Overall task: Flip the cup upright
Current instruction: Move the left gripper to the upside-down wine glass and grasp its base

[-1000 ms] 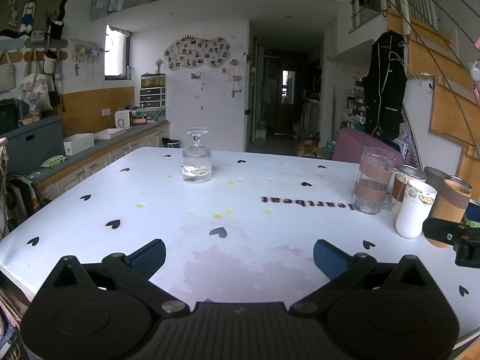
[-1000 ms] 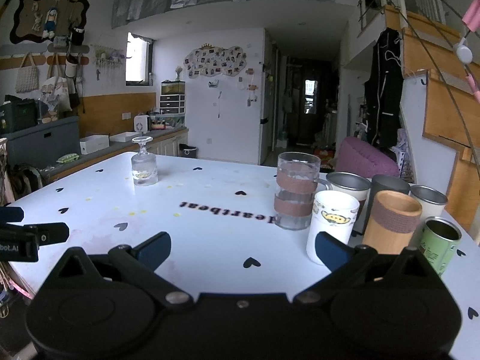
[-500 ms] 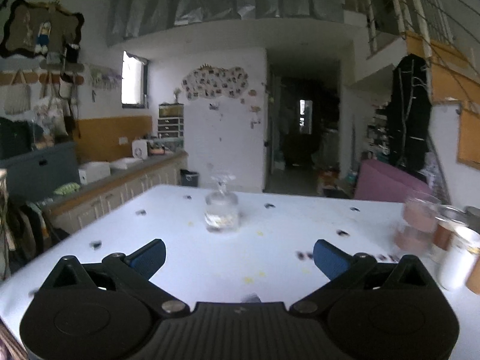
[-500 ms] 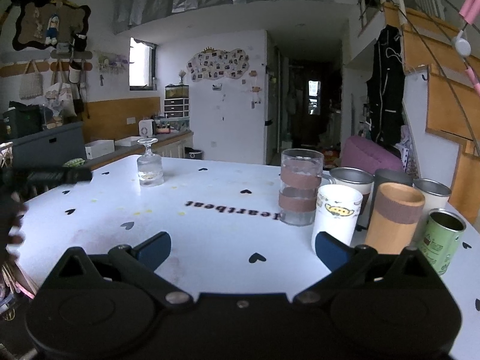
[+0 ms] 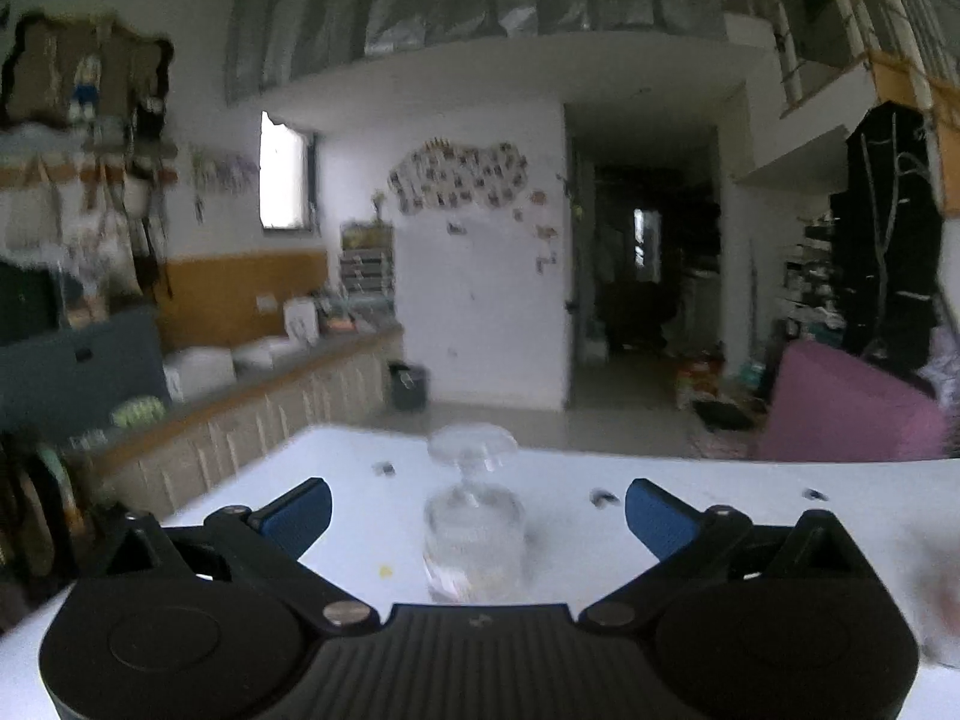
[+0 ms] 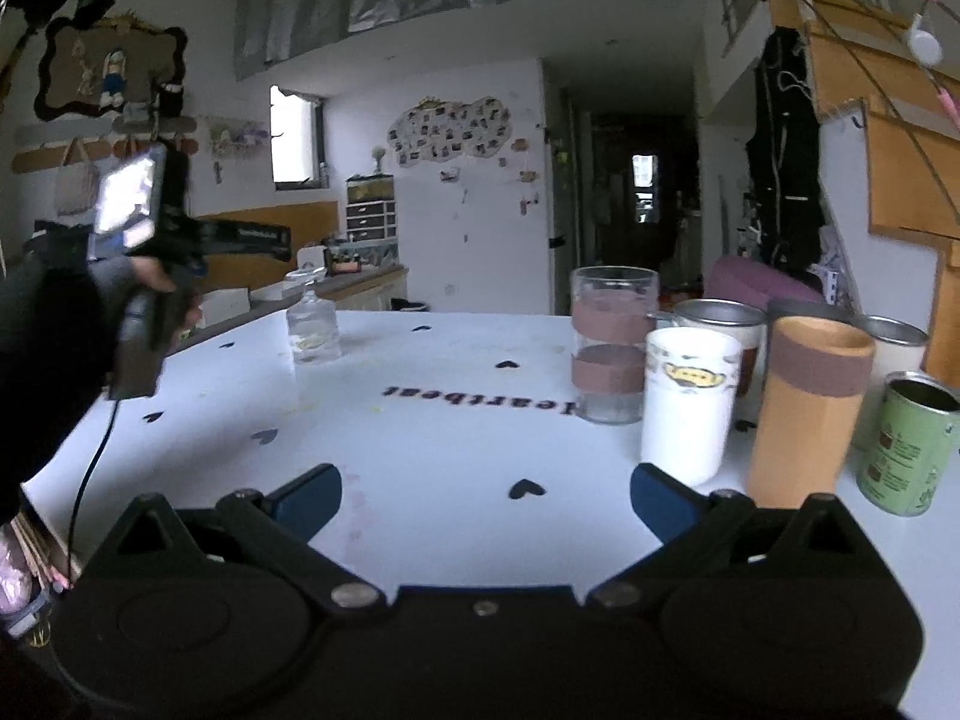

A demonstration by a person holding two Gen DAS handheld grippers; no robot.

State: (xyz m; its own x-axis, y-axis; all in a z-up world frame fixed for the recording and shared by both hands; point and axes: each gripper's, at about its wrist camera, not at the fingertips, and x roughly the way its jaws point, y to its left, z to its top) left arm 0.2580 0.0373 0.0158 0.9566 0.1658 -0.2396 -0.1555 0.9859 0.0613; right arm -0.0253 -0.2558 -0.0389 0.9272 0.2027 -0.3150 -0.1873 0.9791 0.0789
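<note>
Left wrist view: nearest the camera, the left gripper (image 5: 477, 510) has its two blue-tipped fingers spread wide, holding nothing. Straight ahead and centred between the fingers stands the cup (image 5: 474, 531), a clear stemmed glass resting upside down on the white desk (image 5: 720, 480). Its rim is on the desk and its round foot is on top, so its long axis runs straight up. The picture is blurred, so whether the fingertips have drawn level with the glass cannot be told; nothing touches it. The left gripper is level, pointing forward just above the desk, and lined up with the bowl.

From the right wrist view, the right gripper (image 6: 485, 498) is also spread wide and holds nothing, low over the near edge of the desk. Near its right finger is a cluster of upright mugs and tins (image 6: 810, 408). Further off to the left, the cup (image 6: 312, 327) stands well apart from this gripper, with the left hand (image 6: 159, 288) and its tool just beside it.

The left side is much the nearer and looks set to take the glass.
</note>
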